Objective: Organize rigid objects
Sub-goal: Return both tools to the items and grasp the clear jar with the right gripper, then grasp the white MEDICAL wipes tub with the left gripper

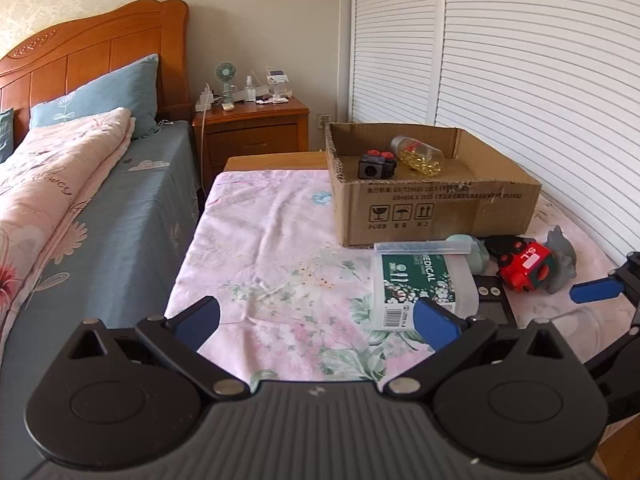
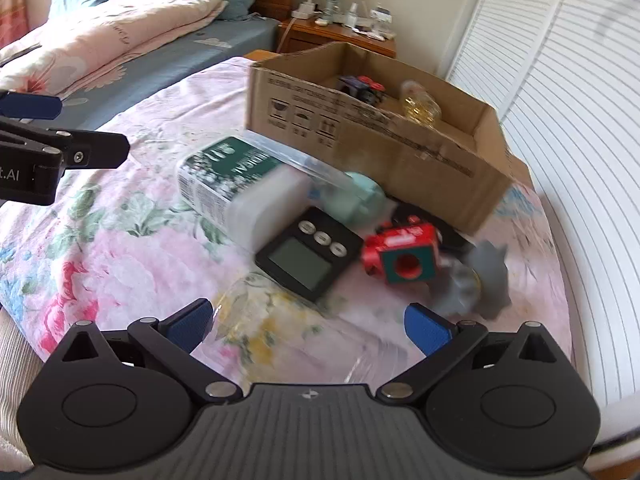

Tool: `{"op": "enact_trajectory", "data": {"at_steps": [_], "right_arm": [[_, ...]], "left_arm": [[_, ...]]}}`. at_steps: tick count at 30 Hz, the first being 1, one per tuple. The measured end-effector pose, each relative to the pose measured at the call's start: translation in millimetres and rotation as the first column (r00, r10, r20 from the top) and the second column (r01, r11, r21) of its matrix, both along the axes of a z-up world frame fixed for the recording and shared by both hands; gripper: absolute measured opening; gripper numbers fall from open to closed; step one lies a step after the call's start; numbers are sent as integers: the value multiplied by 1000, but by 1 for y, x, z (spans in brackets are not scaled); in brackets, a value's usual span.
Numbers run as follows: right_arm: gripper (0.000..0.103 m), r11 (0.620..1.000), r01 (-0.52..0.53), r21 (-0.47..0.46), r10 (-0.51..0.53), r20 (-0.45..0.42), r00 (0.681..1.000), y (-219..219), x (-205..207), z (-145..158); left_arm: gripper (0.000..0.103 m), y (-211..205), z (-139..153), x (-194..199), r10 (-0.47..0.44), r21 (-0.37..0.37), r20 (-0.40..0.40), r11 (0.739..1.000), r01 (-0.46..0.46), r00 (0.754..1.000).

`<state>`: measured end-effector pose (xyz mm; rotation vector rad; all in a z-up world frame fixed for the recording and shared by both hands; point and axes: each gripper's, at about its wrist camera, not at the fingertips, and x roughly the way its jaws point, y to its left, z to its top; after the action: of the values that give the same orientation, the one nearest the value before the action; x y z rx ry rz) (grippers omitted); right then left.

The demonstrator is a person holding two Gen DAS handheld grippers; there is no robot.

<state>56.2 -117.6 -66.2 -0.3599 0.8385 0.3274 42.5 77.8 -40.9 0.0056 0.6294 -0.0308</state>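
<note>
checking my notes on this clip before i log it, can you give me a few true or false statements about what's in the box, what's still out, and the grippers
1. The cardboard box holds a bottle of yellow capsules and a black block with red knobs. True.
2. The black digital timer lies inside the box. False: it lies on the floral cloth outside the box, beside the red toy cube.
3. The right gripper is open and holds nothing. True.
4. The left gripper is shut on the green-labelled white container. False: its jaws stand wide open and grip nothing.
5. The grey toy sits on the nightstand. False: it lies on the cloth near the red toy cube.
</note>
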Motion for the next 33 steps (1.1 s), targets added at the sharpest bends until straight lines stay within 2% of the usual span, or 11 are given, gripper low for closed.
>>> {"op": "enact_trajectory", "data": {"at_steps": [5,10,14,22,27,30,33], "right_arm": [[103,997,69,35,-68,-39,997,-29,-4,-6],[103,992,114,52,-109,-83,991,-49,-6,-19],[103,984,129,122,-115,-118,986,-64,-5,-23],[103,988,73,135,-62,-78,995,-69,-12,-26],[103,987,66,147,-59,-52,997,-71,-15,-27],[103,987,64,151,-58,-46,997,-71,-16,-27],[103,986,65,153,-59,-42,997,-71,-16,-27]], "left_arm": [[102,-8,-4,6,-34,-12,-12,999,34,999],[102,-22,-6,11,-92,11,-29,996,92,995],[102,-34,-8,17,-134,23,-40,991,134,990],[102,-59,-20,43,-215,25,-77,976,218,974],[102,-68,-31,62,-215,30,-91,975,219,972],[95,-70,-36,71,-213,29,-100,976,217,972],[86,-68,-38,77,-228,-9,-112,973,229,967]]}}
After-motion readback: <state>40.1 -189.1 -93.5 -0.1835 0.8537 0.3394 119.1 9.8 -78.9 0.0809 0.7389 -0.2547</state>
